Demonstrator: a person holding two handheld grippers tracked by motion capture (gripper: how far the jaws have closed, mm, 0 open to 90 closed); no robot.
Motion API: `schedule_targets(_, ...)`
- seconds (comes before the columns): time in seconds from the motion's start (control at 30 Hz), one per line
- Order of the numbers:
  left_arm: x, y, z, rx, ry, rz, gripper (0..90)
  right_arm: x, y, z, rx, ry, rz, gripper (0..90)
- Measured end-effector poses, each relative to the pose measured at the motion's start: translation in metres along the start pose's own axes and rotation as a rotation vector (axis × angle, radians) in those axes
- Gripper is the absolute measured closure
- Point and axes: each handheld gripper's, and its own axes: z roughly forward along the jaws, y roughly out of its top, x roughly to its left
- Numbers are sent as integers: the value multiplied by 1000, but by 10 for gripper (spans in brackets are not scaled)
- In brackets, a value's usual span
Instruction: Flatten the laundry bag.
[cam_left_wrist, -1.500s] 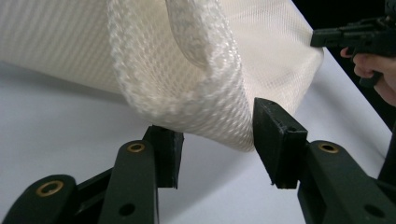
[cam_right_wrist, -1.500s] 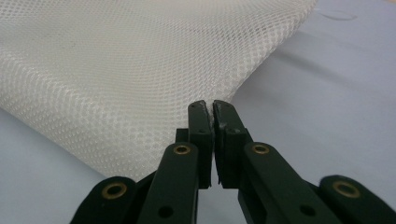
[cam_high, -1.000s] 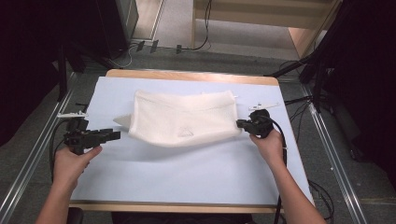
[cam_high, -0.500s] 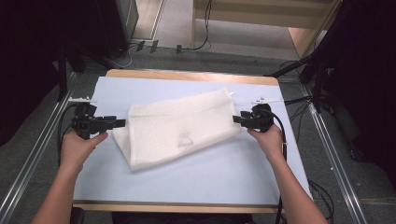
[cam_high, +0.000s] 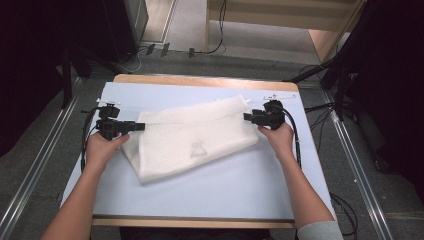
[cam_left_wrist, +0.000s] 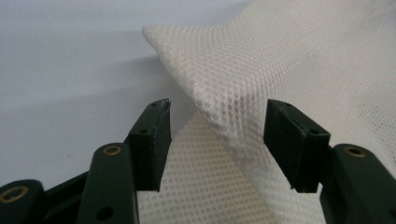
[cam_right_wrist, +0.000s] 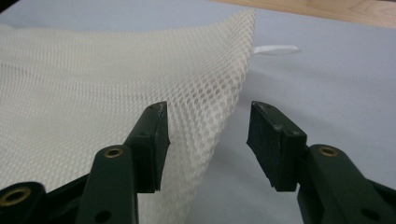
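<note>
On the pale blue table (cam_high: 210, 190), a white mesh bag (cam_high: 192, 137) is lying flat and slanted. Its left corner is sitting between the gaping left gripper (cam_left_wrist: 217, 135), unpinched. The right gripper (cam_right_wrist: 208, 140) is standing open around the bag's right edge, whose underside is staying hidden.

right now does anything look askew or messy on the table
The white mesh cloth lies skewed across the blue table cover, its left corner folded over itself between the open left gripper. Nothing looks spilled or torn.
</note>
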Motion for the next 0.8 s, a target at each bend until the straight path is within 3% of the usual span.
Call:
schedule_targets(0.13, 1, 0, 10, 27, -58, -49, 583, 4, 0, 8, 30, -3, -3, 705)
schedule_targets(0.2, -2, -1, 12, 47, -65, -36, 707, 7, 1, 6, 26, 13, -22, 787)
schedule_targets(0.27, -6, -1, 11, 55, -75, -34, 789, 9, 2, 3, 22, 19, -24, 814)
schedule_targets(0.33, -11, 0, 6, 30, -92, -29, 840, 10, 2, 1, 23, 18, -26, 811)
schedule_targets(0.43, -27, 2, -7, -19, -116, 27, 856, 10, 2, -2, 28, 9, -27, 753)
schedule_targets(0.5, -41, 2, -15, -30, -123, 81, 857, 9, 2, -7, 27, -9, -29, 667)
schedule_targets(0.6, -63, -1, -21, -46, -133, 149, 857, 8, 2, -17, 14, -21, -24, 619)
schedule_targets(0.8, -109, -12, -17, -30, -169, 272, 856, 10, 2, -38, -16, -42, -31, 597)
